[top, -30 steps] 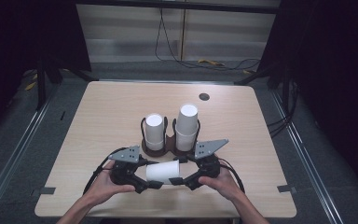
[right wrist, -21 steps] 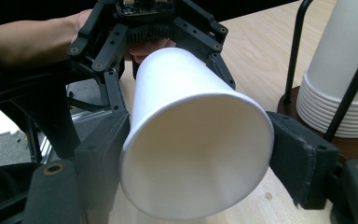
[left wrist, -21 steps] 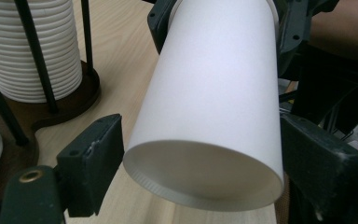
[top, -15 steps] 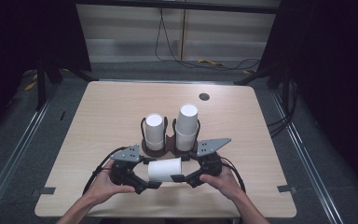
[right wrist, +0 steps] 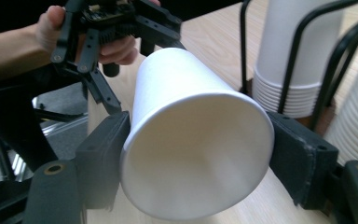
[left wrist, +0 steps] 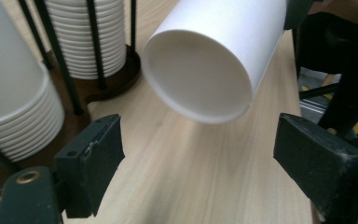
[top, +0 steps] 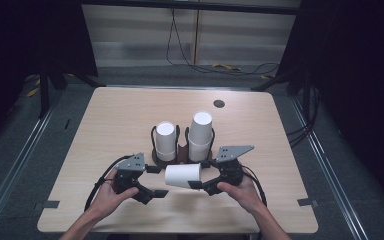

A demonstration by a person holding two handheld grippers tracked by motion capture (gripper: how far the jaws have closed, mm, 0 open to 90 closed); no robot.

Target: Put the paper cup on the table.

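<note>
Work in hand: one paper cup is off the stacks and passing between the two claws; the handover looks about done.
Right gripper: jaws clamped on the cup near its closed base, holding it on its side above the table.
Left gripper: jaws have just sprung wide and stand clear of the cup, whose open mouth hangs between and just ahead of them, touching neither pad.
Cup stacks: two piles upright in the wire holder, just beyond both claws.
Done: cup separated, left grip released.
Left: probably setting the cup down or restacking it; which, I cannot tell.
</note>
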